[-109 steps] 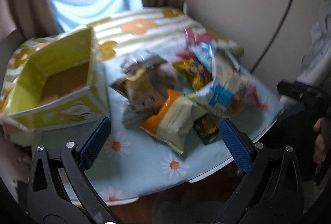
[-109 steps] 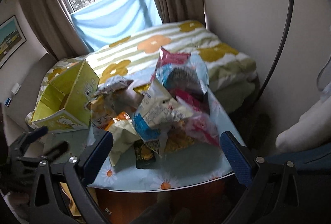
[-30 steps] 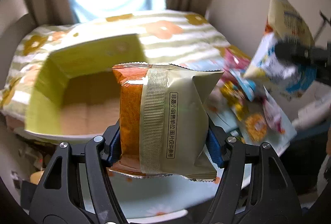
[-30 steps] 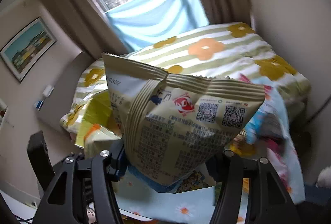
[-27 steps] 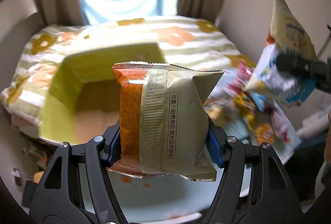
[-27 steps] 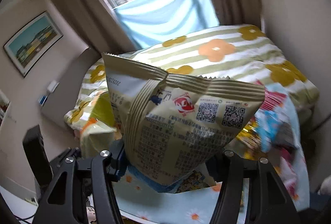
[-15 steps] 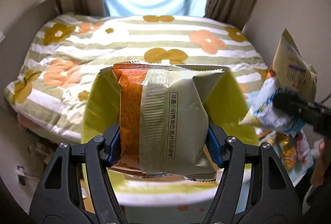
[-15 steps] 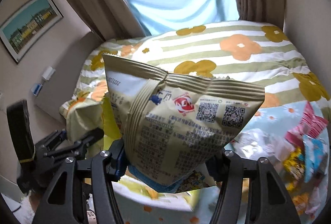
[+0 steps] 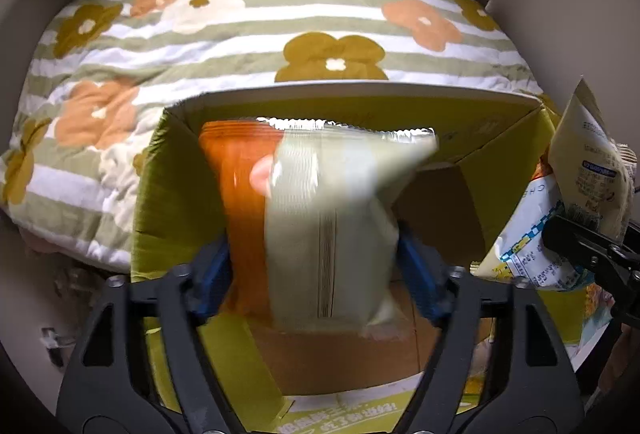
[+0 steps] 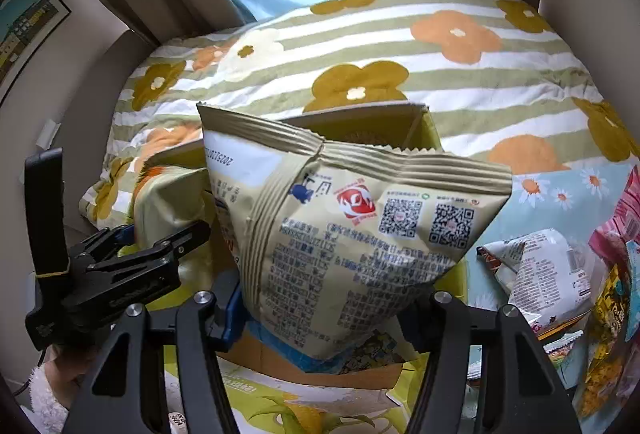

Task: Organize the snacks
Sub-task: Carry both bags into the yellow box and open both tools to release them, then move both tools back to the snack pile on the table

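My left gripper sits over the open yellow-green cardboard box. An orange and beige snack bag hangs blurred between its blue pads, with the jaws wider than before. My right gripper is shut on a beige snack bag with QR codes and holds it above the same box. The left gripper and its bag show at the left of the right wrist view. The right gripper's bag shows at the right edge of the left wrist view.
Several loose snack bags lie on the light blue daisy tablecloth to the right of the box. A bed with a striped flower blanket lies behind the box. Curtains and a window are beyond.
Both grippers have moved from the snack pile to over the box. The left jaws have spread and the orange and beige bag is slipping down, blurred. The right bag stays gripped.
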